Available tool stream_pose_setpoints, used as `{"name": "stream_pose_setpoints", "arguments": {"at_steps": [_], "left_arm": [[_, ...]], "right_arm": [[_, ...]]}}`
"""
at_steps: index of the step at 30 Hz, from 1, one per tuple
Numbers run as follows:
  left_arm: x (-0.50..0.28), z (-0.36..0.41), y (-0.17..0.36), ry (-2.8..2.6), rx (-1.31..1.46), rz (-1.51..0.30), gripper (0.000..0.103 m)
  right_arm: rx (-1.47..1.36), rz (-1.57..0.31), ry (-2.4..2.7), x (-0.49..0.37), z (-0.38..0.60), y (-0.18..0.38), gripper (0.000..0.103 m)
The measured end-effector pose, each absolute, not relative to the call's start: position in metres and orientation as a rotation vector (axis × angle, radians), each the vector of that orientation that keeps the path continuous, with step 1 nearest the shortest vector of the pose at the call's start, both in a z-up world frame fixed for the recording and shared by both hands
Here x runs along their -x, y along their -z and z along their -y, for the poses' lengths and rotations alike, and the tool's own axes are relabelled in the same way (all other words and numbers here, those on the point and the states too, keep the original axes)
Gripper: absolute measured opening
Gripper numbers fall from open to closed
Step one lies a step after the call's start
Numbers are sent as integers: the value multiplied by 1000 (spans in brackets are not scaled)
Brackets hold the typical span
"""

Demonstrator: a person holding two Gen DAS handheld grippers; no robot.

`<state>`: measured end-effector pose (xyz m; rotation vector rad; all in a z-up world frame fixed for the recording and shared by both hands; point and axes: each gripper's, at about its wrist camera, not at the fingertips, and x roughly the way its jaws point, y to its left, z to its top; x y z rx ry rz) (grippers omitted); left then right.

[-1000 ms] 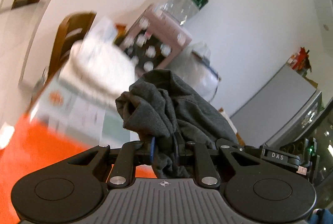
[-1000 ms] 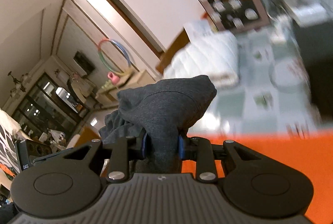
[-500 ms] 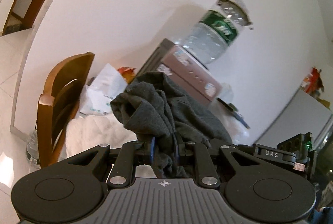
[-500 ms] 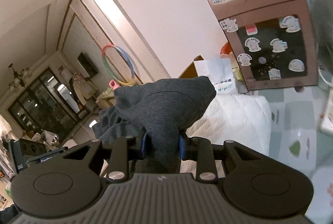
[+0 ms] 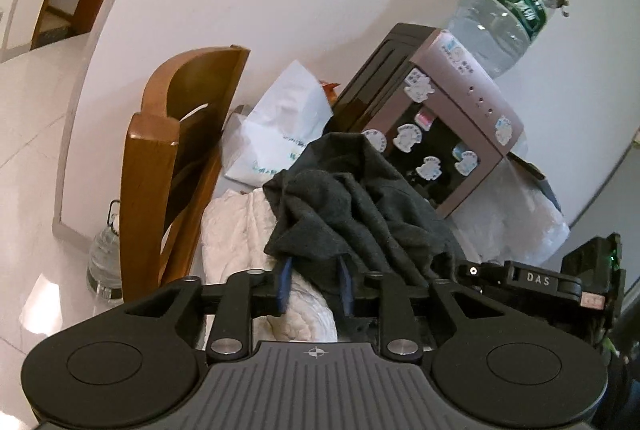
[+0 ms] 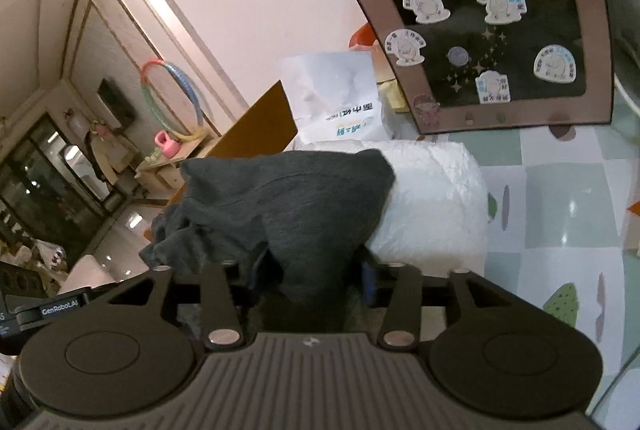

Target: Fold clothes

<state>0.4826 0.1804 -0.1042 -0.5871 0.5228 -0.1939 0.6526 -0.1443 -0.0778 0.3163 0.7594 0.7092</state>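
White bundle (image 6: 432, 198) and stickered cabinet (image 6: 500, 18) close ahead — chair (image 5: 168, 166) leftward.

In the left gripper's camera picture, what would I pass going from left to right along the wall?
Clear bottle on the floor → brown wooden chair → white plastic bag → pinkish-brown dispenser cabinet with cartoon stickers → big green-labelled water jug.

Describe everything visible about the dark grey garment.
The dark grey garment is soft knit cloth, bunched and creased, with a seam line visible in the right wrist view. It drapes over a folded white quilted item near the table's far edge. Both the left claw and right claw have just been opening, with cloth between their fingers.
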Motion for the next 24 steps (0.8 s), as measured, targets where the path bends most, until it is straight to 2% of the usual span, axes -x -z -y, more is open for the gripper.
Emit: {"name": "stream_pose_setpoints", "arguments": {"at_steps": [1, 2, 3, 5, 6, 9, 14, 17, 24], "left_arm": [[-480, -180, 101, 194, 586, -512, 46], [-476, -180, 98, 193, 586, -501, 61], [-473, -179, 95, 193, 585, -490, 67], [-461, -174, 82, 199, 562, -474, 72], [-454, -171, 75, 203, 550, -466, 80], [-435, -163, 54, 213, 514, -442, 97], [-383, -144, 7, 223, 458, -395, 103], [-344, -120, -26, 212, 385, -359, 103], [-248, -52, -88, 209, 270, -330, 103]], "right_arm": [[-300, -752, -704, -650, 144, 73, 59], [-284, -744, -698, -648, 144, 68, 60], [-268, -734, -690, -647, 145, 63, 62], [-229, -709, -678, -638, 145, 48, 67], [-208, -696, -674, -634, 146, 40, 68], [-144, -657, -673, -610, 146, 12, 80], [-73, -594, -716, -551, 152, -42, 91], [-48, -555, -713, -510, 161, -74, 100], [-44, -469, -688, -401, 207, -137, 103]]}}
